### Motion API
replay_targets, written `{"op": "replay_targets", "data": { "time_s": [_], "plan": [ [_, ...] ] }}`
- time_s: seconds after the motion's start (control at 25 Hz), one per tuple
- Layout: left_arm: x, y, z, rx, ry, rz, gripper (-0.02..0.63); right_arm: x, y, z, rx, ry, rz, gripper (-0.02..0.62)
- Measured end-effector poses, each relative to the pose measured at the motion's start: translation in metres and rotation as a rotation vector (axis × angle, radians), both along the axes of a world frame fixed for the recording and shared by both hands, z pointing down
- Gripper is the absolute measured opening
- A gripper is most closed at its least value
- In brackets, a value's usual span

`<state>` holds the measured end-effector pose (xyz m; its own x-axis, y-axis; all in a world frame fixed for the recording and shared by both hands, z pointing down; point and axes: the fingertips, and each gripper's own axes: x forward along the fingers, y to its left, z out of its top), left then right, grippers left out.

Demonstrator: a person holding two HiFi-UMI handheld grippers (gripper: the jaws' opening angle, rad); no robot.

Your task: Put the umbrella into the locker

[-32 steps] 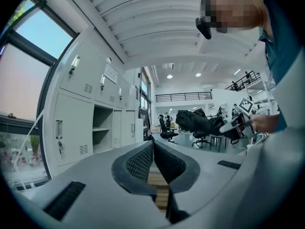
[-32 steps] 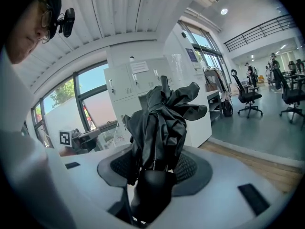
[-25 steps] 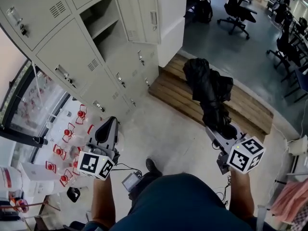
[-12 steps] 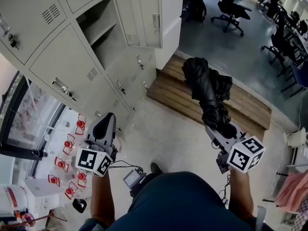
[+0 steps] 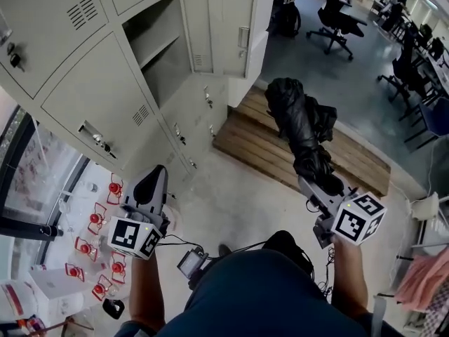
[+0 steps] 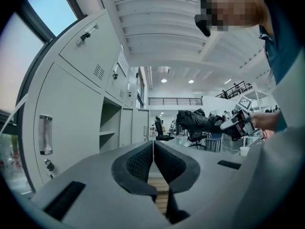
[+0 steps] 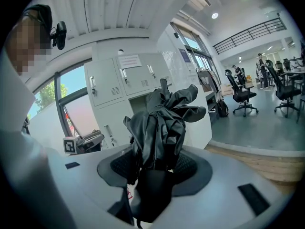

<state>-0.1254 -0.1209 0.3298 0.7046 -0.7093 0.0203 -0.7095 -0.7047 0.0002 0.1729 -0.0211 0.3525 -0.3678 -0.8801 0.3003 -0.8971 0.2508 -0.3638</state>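
- The folded black umbrella point(image 5: 303, 128) sits in my right tool point(image 5: 314, 182). It is clamped at its lower end, and the bundled canopy sticks out ahead, in the air over the wooden platform point(image 5: 270, 142).
- In the right gripper view the jaws stand wide, pressed on either side of the umbrella's thick dark base, so I read the grip as firm.
- My left tool point(image 5: 156, 177) is level, low at the left near the locker bank point(image 5: 91, 97). Its jaws are pressed together with nothing between them.
- The open compartment point(image 5: 168, 65) is up and left of the umbrella and well apart from it. Its door point(image 5: 228, 23) is swung out and a shelf point(image 5: 156, 48) crosses the inside.
- I judge this to be the carry step: the umbrella is gripped but not yet at the opening.
- Next I would bring the right tool left toward the compartment and lead with the canopy end. It should clear the door edge and go in under or over the shelf, whichever gap takes it.
- The loose folds could catch on the door.
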Motion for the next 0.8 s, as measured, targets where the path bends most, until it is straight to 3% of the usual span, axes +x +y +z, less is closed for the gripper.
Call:
{"op": "replay_targets", "data": {
  "time_s": [0.32,0.8],
  "plan": [
    [-0.034,-0.046,0.006,-0.025,-0.017,-0.156,0.025,-0.017,-0.104,0.002,-0.004,-0.031,-0.145,0.218],
    [-0.019,-0.094,0.004,-0.059,-0.049,-0.325,0.025,-0.004,-0.241,0.017,-0.047,-0.019,-0.307,0.217]
  ]
}}
